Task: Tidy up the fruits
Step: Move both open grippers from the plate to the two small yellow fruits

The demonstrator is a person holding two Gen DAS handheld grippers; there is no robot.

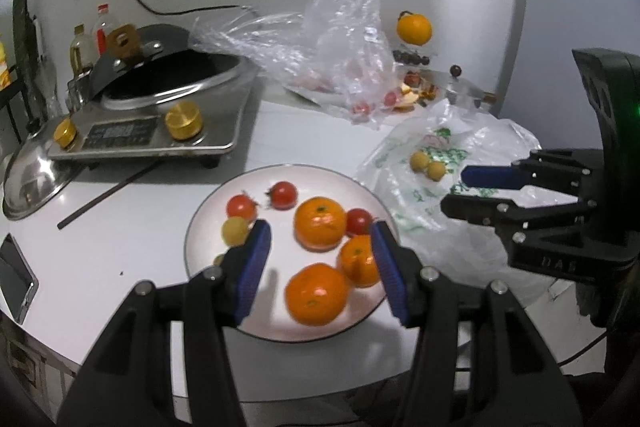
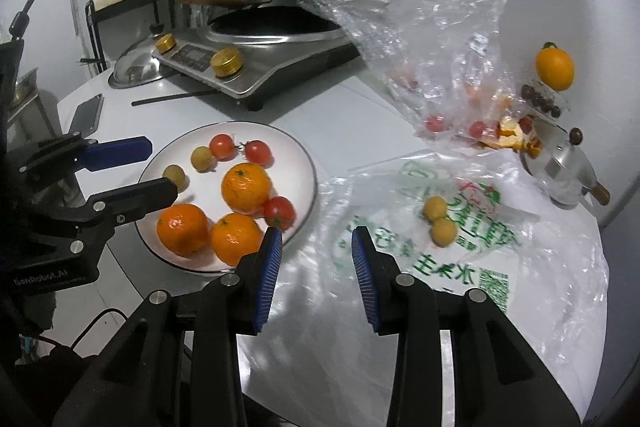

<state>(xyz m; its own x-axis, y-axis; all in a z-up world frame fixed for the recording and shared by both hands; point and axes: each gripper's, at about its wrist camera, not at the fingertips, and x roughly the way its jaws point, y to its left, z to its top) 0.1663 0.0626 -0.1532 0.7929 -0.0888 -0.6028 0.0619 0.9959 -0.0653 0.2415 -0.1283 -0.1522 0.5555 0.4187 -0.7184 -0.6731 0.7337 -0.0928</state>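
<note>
Tabletop (image 2: 352,99) carried a printed plastic bag (image 2: 460,267), then a plate (image 2: 304,163) with three oranges, three cherry tomatoes and two small yellow fruits. Two more yellow fruits (image 2: 440,221) lay touching on the bag. Right gripper (image 2: 316,259) hung over the bag's near edge, fingers parted, empty. Left gripper (image 1: 320,267) over the plate, released, empty. Judgement: approach one yellow fruit from above, avoid pinching film

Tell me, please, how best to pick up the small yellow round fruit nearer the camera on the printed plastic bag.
Grip the nearer small yellow round fruit across its middle, coming from above with the right gripper. It touches the second yellow fruit on its far side, so set the fingers to its left and right, where only the printed plastic bag lies.
</note>
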